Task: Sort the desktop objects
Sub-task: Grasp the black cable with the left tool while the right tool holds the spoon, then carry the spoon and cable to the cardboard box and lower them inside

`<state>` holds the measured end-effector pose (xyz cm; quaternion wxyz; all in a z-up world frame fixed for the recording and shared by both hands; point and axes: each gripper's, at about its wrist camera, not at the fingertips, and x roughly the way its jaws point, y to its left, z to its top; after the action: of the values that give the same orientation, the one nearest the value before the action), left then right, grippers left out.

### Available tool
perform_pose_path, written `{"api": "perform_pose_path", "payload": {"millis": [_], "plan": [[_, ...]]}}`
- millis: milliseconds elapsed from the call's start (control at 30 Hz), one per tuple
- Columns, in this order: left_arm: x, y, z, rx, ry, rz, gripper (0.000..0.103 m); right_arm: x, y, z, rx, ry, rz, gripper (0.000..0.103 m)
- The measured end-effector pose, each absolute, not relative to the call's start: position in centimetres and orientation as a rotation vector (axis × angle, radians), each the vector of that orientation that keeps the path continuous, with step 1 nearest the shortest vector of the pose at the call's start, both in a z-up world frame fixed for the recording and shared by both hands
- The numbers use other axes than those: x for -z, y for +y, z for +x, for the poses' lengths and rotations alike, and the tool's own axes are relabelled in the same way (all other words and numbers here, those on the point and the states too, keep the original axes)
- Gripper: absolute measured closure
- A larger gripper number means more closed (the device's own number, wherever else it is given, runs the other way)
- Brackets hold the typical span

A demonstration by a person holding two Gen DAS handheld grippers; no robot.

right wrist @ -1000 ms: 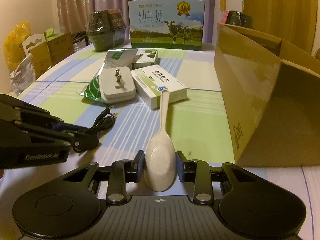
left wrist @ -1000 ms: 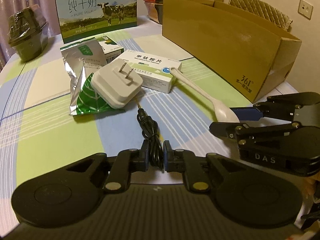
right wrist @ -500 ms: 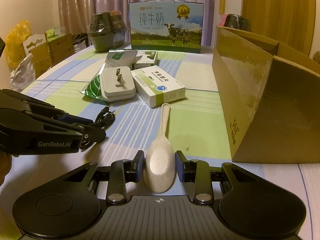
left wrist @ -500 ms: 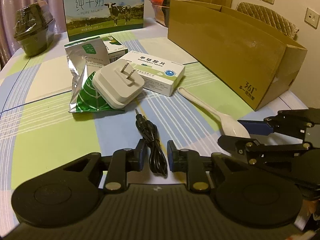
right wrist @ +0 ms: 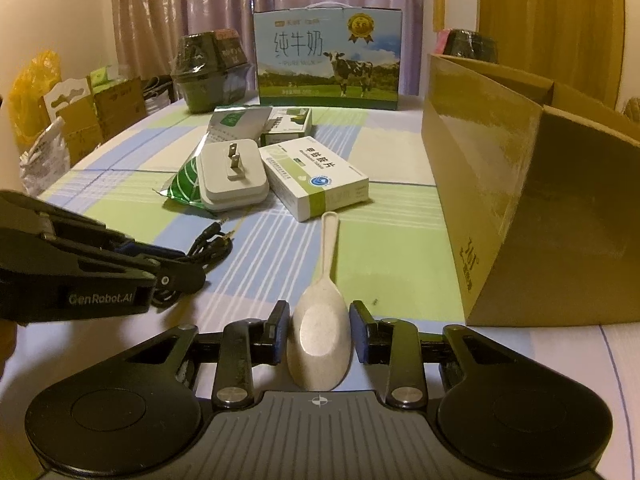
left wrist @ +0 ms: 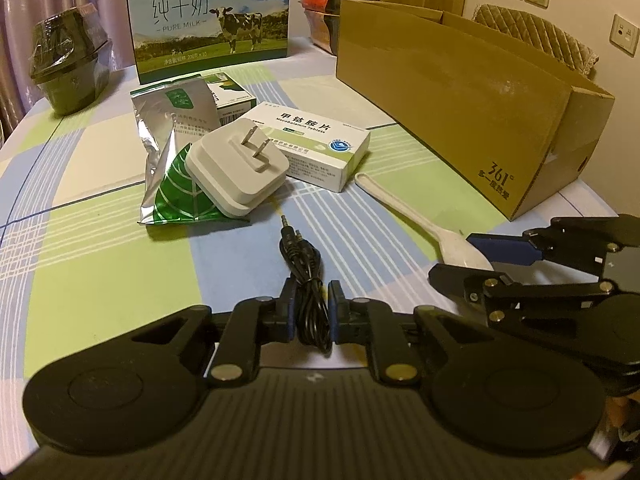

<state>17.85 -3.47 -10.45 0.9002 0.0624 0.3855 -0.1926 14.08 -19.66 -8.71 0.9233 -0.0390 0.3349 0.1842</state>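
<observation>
My left gripper [left wrist: 313, 307] is shut on a black audio cable [left wrist: 304, 260], whose plugs point away over the checked tablecloth. My right gripper [right wrist: 319, 330] is shut on the bowl of a beige spoon [right wrist: 322, 300], handle pointing away. In the left wrist view the spoon [left wrist: 420, 220] lies to the right, with the right gripper [left wrist: 472, 258] on its bowl. A white plug adapter [left wrist: 238, 170] rests on a green foil pouch [left wrist: 176, 152], beside a white medicine box [left wrist: 316, 144].
An open cardboard box [left wrist: 460, 92] stands at the right. A milk carton [left wrist: 212, 16] and dark wrapped bowls [left wrist: 68, 64] stand at the table's far side. A smaller green box [right wrist: 288, 124] lies behind the pouch. Bags and cartons [right wrist: 72, 120] stand off the left edge.
Both grippers have drawn back toward me with the cable and the spoon. The spoon's handle has come away from the medicine box. The pile has not moved.
</observation>
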Motion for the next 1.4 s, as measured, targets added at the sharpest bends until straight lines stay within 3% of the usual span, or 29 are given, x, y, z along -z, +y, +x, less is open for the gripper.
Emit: {"api": "perform_pose_path", "payload": {"millis": [733,1400], "plan": [[9.3,-3.9,14.5,0.401,0.794,0.103,0.093,5.4,-20.9,11.0,-0.357,0.638,-0.082,0.074],[4.2,-4.7,9.7,0.36,0.743,0.057,0.093,-0.4,-22.0,6.9,-0.371,0.53,-0.055,0.074]]}}
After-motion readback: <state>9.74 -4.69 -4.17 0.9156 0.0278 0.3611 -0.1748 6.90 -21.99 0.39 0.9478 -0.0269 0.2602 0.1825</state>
